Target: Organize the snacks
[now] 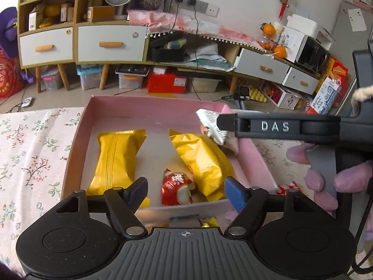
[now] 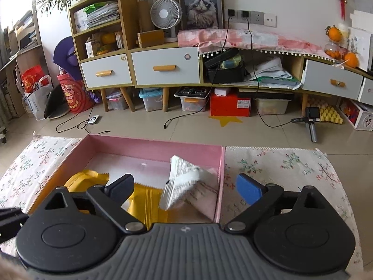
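Floral cloth (image 2: 275, 168) covers the bench, and beyond its far edge a cluttered room shows: a long sideboard (image 2: 167, 67) with white drawers, a small fan (image 2: 166, 15) and storage bins on the tiled floor.

On the cloth sits a shallow pink box (image 1: 149, 107), its far wall running along the bench's far edge. Inside, a yellow snack packet (image 1: 116, 158) lies toward the left wall, and a second yellow packet (image 1: 200, 161) lies toward the right wall, angled. Between their near ends, close to the box's near wall, lies a small red-and-white wrapped sweet (image 1: 177, 189). A white printed packet (image 2: 184, 182) leans tilted in the right part of the box, against the right wall and over the second yellow packet.

The left gripper (image 1: 186, 191) hangs over the near wall of the box with its jaws spread apart and nothing between them; the red sweet lies just below and beyond the gap. The right gripper (image 2: 184, 186) stands wide apart above the right wall, the white packet seen between the fingers but not pressed by either. A gloved hand (image 1: 326, 179) holds that tool at the right edge of the left wrist view.
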Tool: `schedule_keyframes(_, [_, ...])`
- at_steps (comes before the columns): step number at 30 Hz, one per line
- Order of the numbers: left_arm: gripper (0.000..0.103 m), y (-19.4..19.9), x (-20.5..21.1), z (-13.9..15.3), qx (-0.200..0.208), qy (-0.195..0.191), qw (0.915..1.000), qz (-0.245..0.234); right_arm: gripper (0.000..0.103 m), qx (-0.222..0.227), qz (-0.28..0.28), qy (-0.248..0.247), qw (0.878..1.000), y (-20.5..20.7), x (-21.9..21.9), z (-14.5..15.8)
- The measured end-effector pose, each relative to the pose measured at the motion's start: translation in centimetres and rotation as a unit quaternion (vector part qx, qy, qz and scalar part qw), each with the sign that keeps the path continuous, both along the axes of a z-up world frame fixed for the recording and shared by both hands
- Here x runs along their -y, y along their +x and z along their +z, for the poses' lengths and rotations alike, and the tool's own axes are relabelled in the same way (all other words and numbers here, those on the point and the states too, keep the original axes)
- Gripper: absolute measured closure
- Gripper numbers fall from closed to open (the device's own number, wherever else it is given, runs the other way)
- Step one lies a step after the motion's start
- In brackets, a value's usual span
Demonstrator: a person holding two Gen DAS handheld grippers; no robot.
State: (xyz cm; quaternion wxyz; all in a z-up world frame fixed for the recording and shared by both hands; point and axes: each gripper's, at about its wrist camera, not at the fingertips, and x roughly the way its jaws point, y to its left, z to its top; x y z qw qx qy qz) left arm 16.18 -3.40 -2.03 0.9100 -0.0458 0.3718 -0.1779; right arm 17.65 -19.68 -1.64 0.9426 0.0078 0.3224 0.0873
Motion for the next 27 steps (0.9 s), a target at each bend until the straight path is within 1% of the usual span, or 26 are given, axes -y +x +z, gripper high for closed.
schedule_keyframes(2, [0.025, -0.7, 0.0, 0.7, 0.002, -0.001, 1.0000, 0.004, 0.007, -0.001, -0.001, -0.001, 1.000, -0.7, 0.3, 0.3])
schedule_keyframes(4, [0.016, -1.5, -0.1, 1.2, 0.008, -0.002, 1.0000, 0.005, 0.006, -0.004, -0.002, -0.001, 1.000, -1.5, 0.5, 0.4])
schedule_keyframes(7, [0.011, -2.7, -0.3, 1.8, 0.011, 0.000, 0.9999, 0.008, 0.004, -0.009, -0.001, -0.006, 1.000, -2.5, 0.8, 0.7])
schedule_keyframes(11, [0.008, -4.3, -0.8, 2.3, 0.009, 0.010, 0.9998, 0.016, 0.002, -0.013, -0.003, -0.008, 1.000, -3.9, 1.1, 0.8])
schedule_keyframes(14, [0.006, -5.5, -1.4, 2.4, 0.007, 0.008, 0.9997, 0.021, 0.000, -0.018, -0.006, -0.008, 1.000, -4.9, 1.0, 0.7])
schedule_keyframes(17, [0.005, -6.4, -2.0, 2.6, 0.005, 0.013, 0.9995, 0.029, 0.000, -0.027, -0.007, -0.019, 0.999, -5.8, 0.6, 0.6])
schedule_keyframes(21, [0.003, -7.7, -3.2, 2.5, 0.007, 0.006, 0.9991, 0.042, 0.000, -0.032, 0.010, -0.017, 0.999, -7.5, 0.0, 0.4])
schedule_keyframes(24, [0.003, -8.8, -4.2, 2.0, 0.015, 0.005, 0.9988, 0.046, 0.000, -0.046, 0.027, -0.012, 0.998, -8.6, -0.6, -0.2])
schedule_keyframes(27, [0.002, -9.6, -4.8, 1.5, 0.022, 0.011, 0.9988, 0.043, 0.000, -0.050, 0.045, -0.029, 0.997, -9.7, -1.5, -0.9])
